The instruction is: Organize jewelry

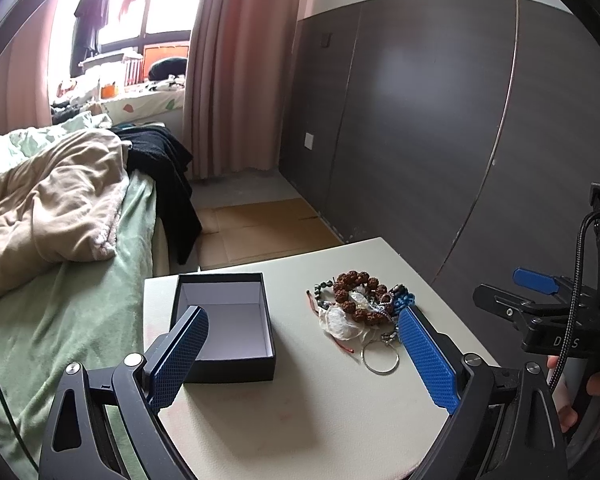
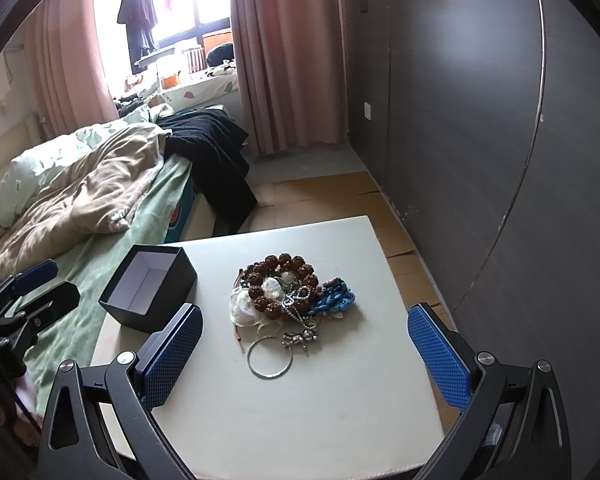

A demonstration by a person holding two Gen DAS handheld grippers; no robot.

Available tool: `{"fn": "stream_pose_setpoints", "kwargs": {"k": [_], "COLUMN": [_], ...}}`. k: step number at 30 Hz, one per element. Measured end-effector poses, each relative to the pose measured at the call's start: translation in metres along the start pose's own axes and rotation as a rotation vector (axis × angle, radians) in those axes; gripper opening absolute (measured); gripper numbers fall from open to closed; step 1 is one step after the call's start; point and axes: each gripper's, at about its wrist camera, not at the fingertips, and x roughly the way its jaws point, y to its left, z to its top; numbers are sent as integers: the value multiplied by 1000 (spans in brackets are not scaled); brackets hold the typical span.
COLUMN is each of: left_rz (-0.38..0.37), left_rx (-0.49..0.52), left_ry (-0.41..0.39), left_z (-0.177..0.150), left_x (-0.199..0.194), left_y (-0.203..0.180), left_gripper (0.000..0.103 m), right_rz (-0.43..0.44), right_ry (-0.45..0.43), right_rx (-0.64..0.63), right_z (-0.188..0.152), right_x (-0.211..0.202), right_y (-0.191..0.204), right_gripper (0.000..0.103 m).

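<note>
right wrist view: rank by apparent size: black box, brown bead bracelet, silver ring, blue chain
1. black box
2. brown bead bracelet
3. silver ring and blue chain: look alike; the chain is partly buried in the pile, so unranked.

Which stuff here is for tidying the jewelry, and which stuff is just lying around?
For the job: jewelry pile, silver ring, empty black box, left tool, right tool, both open.

Just lying around: blanket, black clothes, curtains.

bed (image 2: 112, 240) – beige blanket (image 2: 80, 196) | black garment (image 2: 216, 152) | pink curtain (image 2: 284, 52) – dark wall panels (image 2: 460, 120)
</note>
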Motion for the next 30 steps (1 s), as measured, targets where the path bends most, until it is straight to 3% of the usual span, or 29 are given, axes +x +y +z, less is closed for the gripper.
{"fn": "stream_pose_setpoints", "kwargs": {"k": [20,30], "left_rz": [-33,-11], "left_rx": [-7,-16], "left_ry": [2,63], "left_z": [-1,-8], "left_x": [4,28], "left_y": [-4,-12], "left_gripper": [96,96], "right_rz": [1,-55], "right_ry": [19,68], "right_rx": [70,188], "right_z": [2,-3], "right_x": [2,12], "right_y": [-10,-35], "right_gripper": [103,103]}}
